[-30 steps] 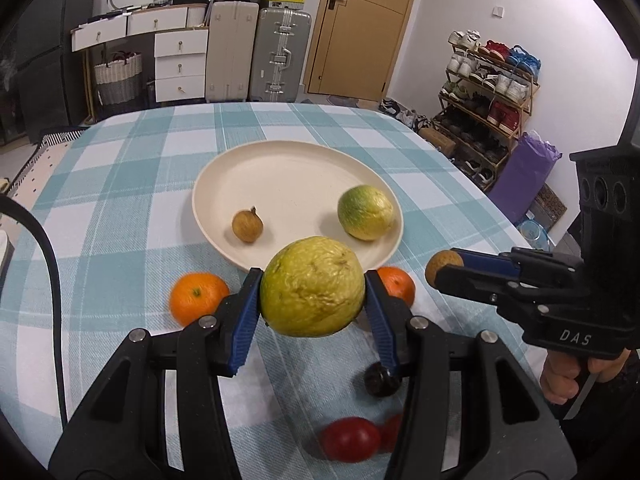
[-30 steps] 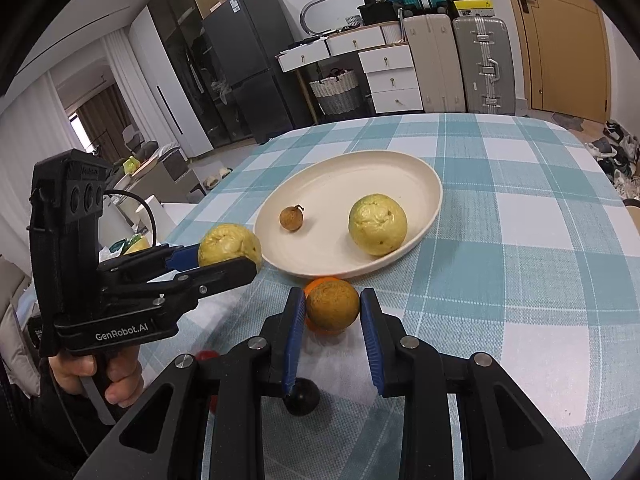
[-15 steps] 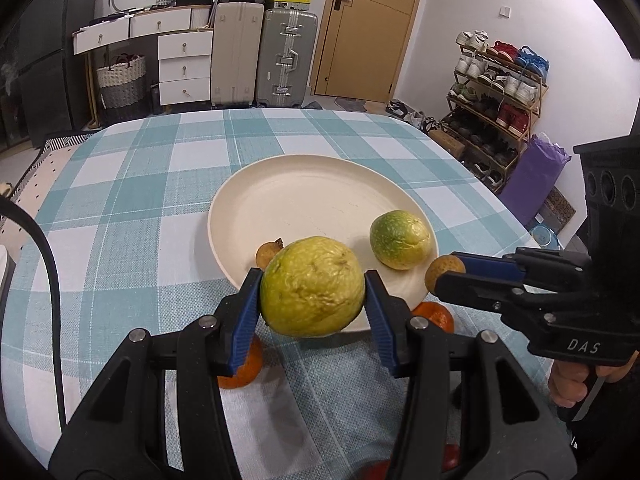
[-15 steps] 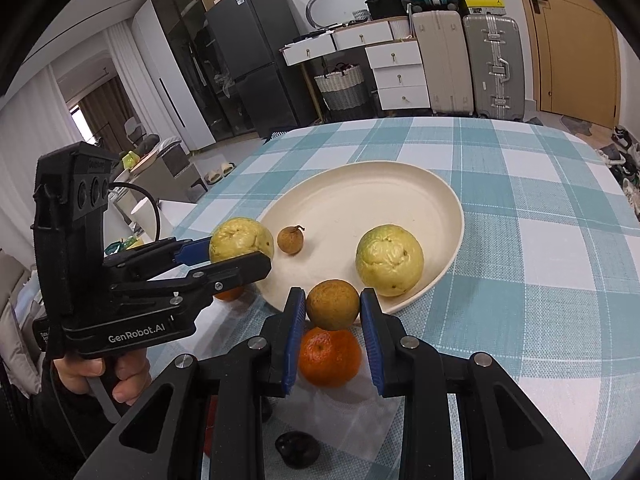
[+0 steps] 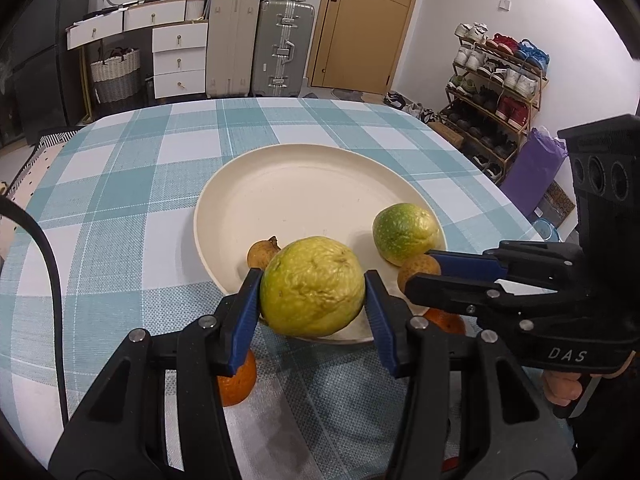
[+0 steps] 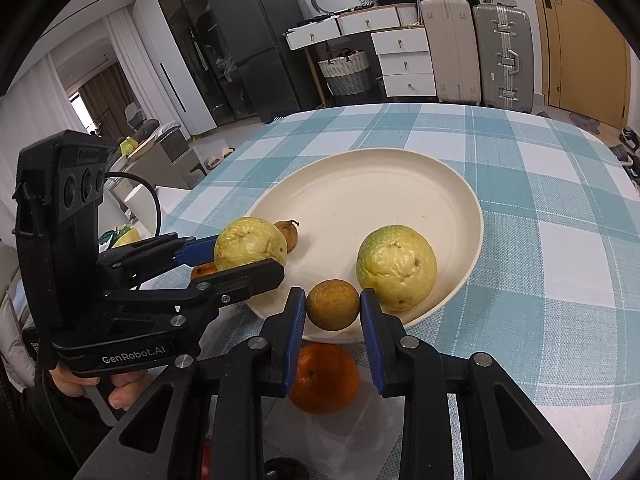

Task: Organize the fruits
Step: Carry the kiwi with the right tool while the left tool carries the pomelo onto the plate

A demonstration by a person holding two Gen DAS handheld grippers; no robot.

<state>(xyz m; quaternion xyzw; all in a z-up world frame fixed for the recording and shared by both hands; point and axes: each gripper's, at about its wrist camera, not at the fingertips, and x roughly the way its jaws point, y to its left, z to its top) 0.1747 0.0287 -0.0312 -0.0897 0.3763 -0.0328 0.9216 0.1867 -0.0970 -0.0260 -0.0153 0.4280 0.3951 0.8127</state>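
Fruits crowd the near edge of a cream plate (image 5: 248, 200) on a counter (image 5: 120, 184) covered in teal-and-white check cloth. The left gripper (image 5: 312, 300) has its blue-padded fingers (image 5: 248, 312) closed on a large yellow-green guava (image 5: 313, 286), held over the plate's near rim; the right gripper (image 6: 333, 312) clamps a small round brown fruit (image 6: 333, 310) between its fingers (image 6: 370, 336), also above the near rim. In the left wrist view the right gripper reaches in from the right side, its tips beside the held guava.

On the plate rest a second guava (image 6: 396, 266), just beyond the brown fruit, and a small stemmed brown fruit (image 6: 289, 234), partly hidden behind the left gripper's guava. Off the plate, an orange (image 6: 324, 378) sits on the cloth directly beneath the right gripper's fingers, and another orange (image 5: 236, 378) lies under the left gripper's left finger. A dark round object (image 6: 285, 470) and something red show at the bottom of the right wrist view, largely hidden by the gripper body.

Both guavas are nearly round, with no clear long axis; the plated one shows a dimpled end turned up and toward the right wrist camera.

Beyond the counter stand suitcases (image 5: 282, 48), white drawers (image 5: 180, 56), a wicker basket (image 5: 116, 74), a wooden door (image 5: 368, 20) and a shoe rack (image 5: 496, 80).
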